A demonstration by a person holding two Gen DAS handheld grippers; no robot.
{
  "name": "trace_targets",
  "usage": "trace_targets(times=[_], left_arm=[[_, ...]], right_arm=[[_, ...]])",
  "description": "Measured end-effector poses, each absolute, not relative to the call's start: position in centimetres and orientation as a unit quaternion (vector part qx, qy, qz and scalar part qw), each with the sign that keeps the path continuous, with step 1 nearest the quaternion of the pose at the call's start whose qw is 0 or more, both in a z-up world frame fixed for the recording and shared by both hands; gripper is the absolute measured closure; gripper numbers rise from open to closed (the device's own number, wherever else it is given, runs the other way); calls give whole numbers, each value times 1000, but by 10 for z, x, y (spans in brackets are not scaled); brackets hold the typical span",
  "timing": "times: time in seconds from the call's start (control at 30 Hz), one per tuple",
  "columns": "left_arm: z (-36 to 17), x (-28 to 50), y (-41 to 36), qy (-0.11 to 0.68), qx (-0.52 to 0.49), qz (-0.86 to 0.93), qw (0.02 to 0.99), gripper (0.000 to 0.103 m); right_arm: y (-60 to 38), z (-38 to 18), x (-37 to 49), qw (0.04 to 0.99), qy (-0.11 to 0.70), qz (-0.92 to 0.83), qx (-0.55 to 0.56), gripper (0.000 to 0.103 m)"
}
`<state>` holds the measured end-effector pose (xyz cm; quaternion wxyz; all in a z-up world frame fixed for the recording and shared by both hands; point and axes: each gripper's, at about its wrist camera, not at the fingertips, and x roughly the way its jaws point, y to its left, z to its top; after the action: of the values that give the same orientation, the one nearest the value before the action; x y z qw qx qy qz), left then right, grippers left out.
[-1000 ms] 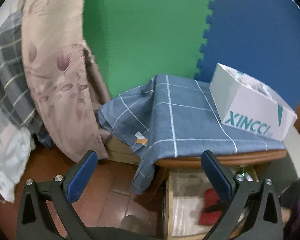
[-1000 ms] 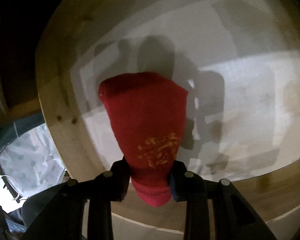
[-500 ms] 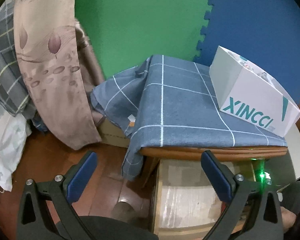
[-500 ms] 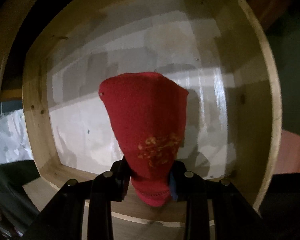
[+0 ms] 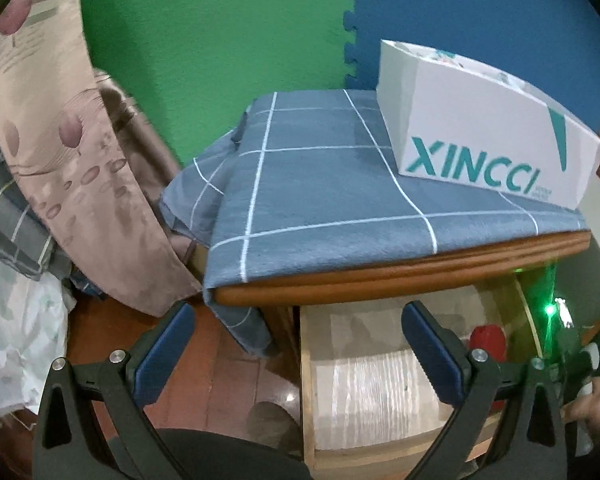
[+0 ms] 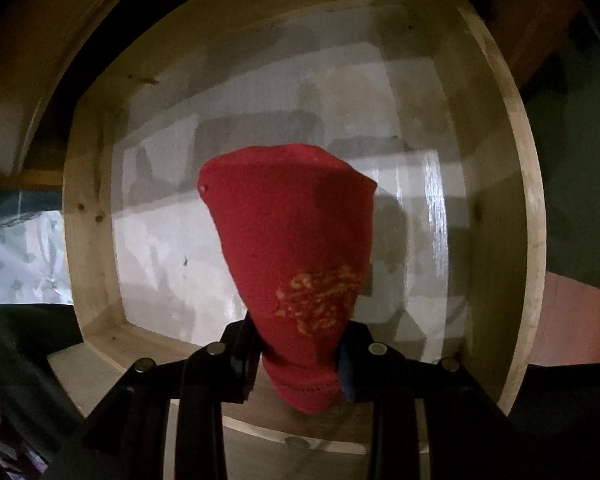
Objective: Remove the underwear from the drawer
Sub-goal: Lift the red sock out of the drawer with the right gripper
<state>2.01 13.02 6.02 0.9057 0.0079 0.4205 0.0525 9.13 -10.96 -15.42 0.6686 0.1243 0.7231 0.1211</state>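
**A:** What was closest to the right-hand camera?

**B:** The right gripper, its black jaws clenched on a red garment. The garment was a soft ribbed knit with a patch of orange-yellow print just ahead of the jaws. It stood out from them as a blunt cone, hem bunched between the pads.

**A:** And beyond it?

**B:** The open drawer, pale bare wood, boxy, with a glossy whitish liner on its floor. The garment appeared lifted clear of that floor, with nothing else visible inside.

**A:** So which step was this?

**B:** Judging by that, the lift-out. Next would be carrying the garment past the wooden rim without snagging, keeping the grip firm because knit cloth slips.

**A:** The other hand?

**B:** The left gripper was released, blue pads wide apart, nothing between them. Beyond its jaws was a cabinet top draped in a blue-grey checked cloth, then a white cardboard box, then green and blue foam tiles.
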Motion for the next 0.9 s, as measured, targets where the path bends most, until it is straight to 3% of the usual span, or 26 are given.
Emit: trace_targets(times=[0.9], left_arm=[[54, 27, 113, 433, 26, 36, 900, 1]], right_arm=[[-131, -118, 82, 682, 704, 139, 141, 72]])
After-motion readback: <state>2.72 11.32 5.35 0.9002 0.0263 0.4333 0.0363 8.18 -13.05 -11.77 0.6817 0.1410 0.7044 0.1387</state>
